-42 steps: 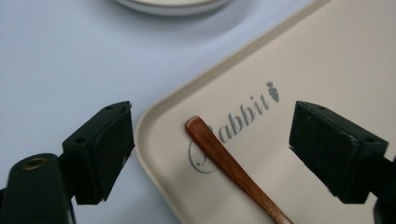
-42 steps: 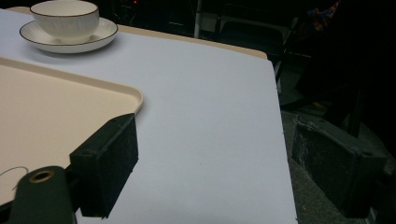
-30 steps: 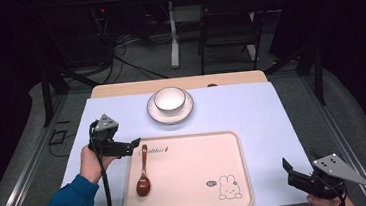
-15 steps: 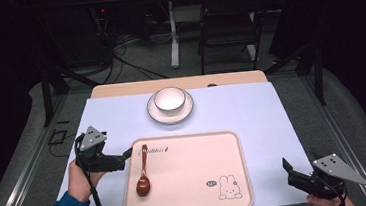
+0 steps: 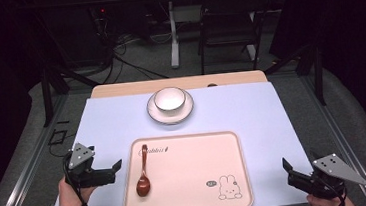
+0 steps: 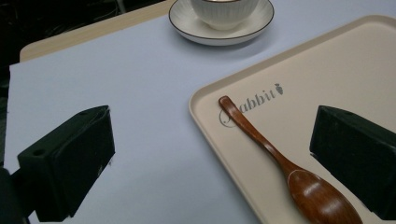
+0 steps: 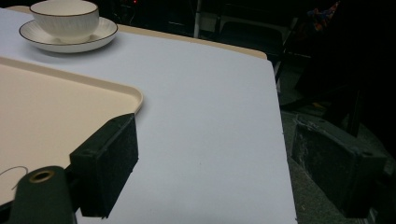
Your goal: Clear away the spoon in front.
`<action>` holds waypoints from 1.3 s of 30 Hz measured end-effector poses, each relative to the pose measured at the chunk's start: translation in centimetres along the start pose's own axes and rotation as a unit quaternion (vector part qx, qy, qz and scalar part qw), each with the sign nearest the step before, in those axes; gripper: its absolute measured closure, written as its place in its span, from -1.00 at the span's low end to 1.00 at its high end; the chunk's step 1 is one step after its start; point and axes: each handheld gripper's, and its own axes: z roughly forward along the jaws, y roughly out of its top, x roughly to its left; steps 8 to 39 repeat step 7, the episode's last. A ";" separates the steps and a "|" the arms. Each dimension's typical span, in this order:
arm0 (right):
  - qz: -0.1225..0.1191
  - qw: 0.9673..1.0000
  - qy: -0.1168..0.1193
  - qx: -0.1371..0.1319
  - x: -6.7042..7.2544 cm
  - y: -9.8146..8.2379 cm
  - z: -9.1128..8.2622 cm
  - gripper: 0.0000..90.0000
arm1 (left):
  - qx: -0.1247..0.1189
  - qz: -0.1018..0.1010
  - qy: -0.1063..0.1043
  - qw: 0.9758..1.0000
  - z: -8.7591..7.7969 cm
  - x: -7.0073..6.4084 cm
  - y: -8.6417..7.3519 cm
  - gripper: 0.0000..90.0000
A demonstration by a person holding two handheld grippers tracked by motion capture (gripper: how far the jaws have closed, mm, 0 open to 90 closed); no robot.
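The left gripper [image 5: 118, 166] hangs low over the table [image 5: 112, 124] just off the tray's [image 5: 235, 143] left rim, its jaws spread wide with nothing between the pads. In the left gripper view the jaws straddle that rim: one black jaw stands over bare table, the other over the tray floor beside the spoon's [image 6: 285, 164] bowl. That reads as a stand-off after a release, or a pause before a fresh grasp (the frames alone do not settle which); either way the pads are apart from the wood and nothing is pinched.

The spoon lies flat inside the tray near its left edge, handle tip toward the far side on the printed lettering, bowl toward the person. From the left gripper it lies just beside and slightly ahead, close to the jaw on the tray side but not touching it. Lying lengthwise along the rim, it leaves most of the tray floor free, probably for the other pieces.

The right gripper [image 5: 290, 170] rests at the table's near right corner, well apart from the spoon, jaws likewise spread and empty. One jaw shows over the tray's right edge and the other past the table edge, which looks like a parked pose.

Farther out, a bowl [image 5: 169, 99] sits on a saucer [image 5: 171, 114] beyond the tray's far rim, apart from both grippers.
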 end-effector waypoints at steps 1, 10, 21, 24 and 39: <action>0.000 1.000 0.000 0.000 0.0 0.0 0.0 -0.68 | -0.001 -0.002 0.003 1.000 0.0 0.1 -0.2 -1.00; 0.000 1.000 0.001 -0.002 0.0 0.0 0.0 -0.68 | -0.003 -0.012 0.007 1.000 0.1 0.5 -0.7 -1.00; 0.000 1.000 0.001 -0.002 0.0 0.0 0.0 -0.68 | -0.003 -0.012 0.007 1.000 0.1 0.5 -0.7 -1.00; 0.000 1.000 0.001 -0.002 0.0 0.0 0.0 -0.68 | -0.003 -0.012 0.007 1.000 0.1 0.5 -0.7 -1.00; 0.000 1.000 0.001 -0.002 0.0 0.0 0.0 -0.68 | -0.003 -0.012 0.007 1.000 0.1 0.5 -0.7 -1.00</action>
